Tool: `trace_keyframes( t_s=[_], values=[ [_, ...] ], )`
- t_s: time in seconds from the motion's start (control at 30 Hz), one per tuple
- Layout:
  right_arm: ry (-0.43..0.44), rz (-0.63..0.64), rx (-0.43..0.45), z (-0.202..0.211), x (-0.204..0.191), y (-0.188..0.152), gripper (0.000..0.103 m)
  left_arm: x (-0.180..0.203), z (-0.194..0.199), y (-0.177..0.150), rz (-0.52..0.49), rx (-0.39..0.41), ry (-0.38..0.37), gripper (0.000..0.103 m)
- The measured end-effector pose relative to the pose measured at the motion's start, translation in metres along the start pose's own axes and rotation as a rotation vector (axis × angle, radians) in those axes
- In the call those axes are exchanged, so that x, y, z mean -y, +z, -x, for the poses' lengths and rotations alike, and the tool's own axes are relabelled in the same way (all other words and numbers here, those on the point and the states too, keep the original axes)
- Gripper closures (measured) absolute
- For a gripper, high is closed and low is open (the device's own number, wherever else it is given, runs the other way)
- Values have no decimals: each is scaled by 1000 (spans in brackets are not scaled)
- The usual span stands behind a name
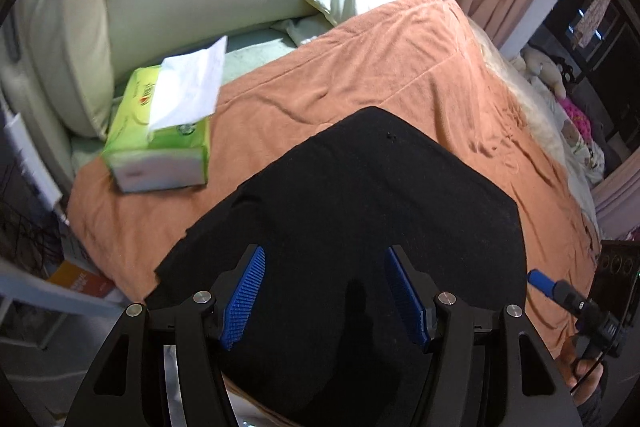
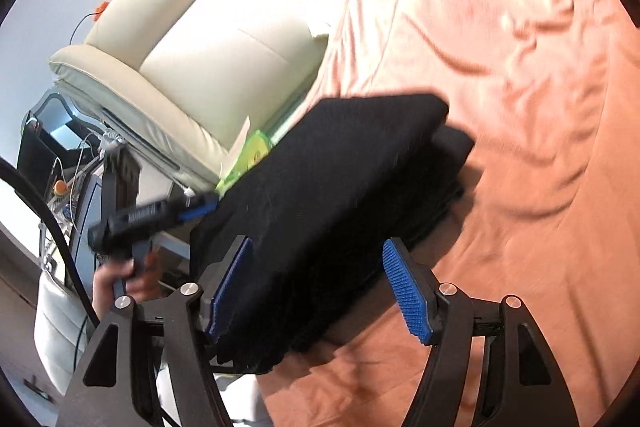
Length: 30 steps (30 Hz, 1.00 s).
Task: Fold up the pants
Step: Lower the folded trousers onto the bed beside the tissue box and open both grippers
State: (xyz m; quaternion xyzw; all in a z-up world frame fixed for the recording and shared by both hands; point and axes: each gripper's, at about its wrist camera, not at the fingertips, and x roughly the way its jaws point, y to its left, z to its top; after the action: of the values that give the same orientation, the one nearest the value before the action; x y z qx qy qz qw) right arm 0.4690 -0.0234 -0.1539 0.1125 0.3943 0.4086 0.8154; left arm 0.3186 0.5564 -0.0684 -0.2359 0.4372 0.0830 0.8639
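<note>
The pants (image 1: pixel 360 227) lie folded in a black stack on the orange blanket (image 1: pixel 400 67) of the bed. Both claws, left (image 1: pixel 324 295) and right (image 2: pixel 316 291), stand spread, pinching nothing, though the right view is blurred. Press the stack flat and square its edges; the tissue box (image 1: pixel 160 139) sits near, not blocking.

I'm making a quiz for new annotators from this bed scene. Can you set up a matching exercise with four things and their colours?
Things:
1. pants
2. blanket
3. tissue box
4. pads of the left hand-held gripper

Colours:
A. green
B. blue
C. black
D. orange

Pairs: 1-C, 2-D, 3-A, 4-B
</note>
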Motion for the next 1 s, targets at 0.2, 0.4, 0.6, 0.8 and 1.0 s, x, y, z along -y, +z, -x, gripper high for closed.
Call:
trace_keyframes(
  t_s=[0.2, 0.4, 0.6, 0.8, 1.0],
  values=[
    [-36, 119, 25, 12, -44, 2, 36, -26, 22, -18, 87, 77, 51, 33],
    [-81, 182, 4, 5, -55, 16, 39, -60, 18, -39, 182, 76, 94, 32],
    [-122, 233, -16, -11, -74, 4, 39, -79, 1, -50, 266, 82, 21, 20],
    [-128, 248, -17, -29, -85, 10, 39, -82, -8, -45, 313, 91, -109, 60],
    [-133, 272, -8, -46, -89, 24, 39, -58, 13, -19, 205, 127, -36, 85]
  ],
)
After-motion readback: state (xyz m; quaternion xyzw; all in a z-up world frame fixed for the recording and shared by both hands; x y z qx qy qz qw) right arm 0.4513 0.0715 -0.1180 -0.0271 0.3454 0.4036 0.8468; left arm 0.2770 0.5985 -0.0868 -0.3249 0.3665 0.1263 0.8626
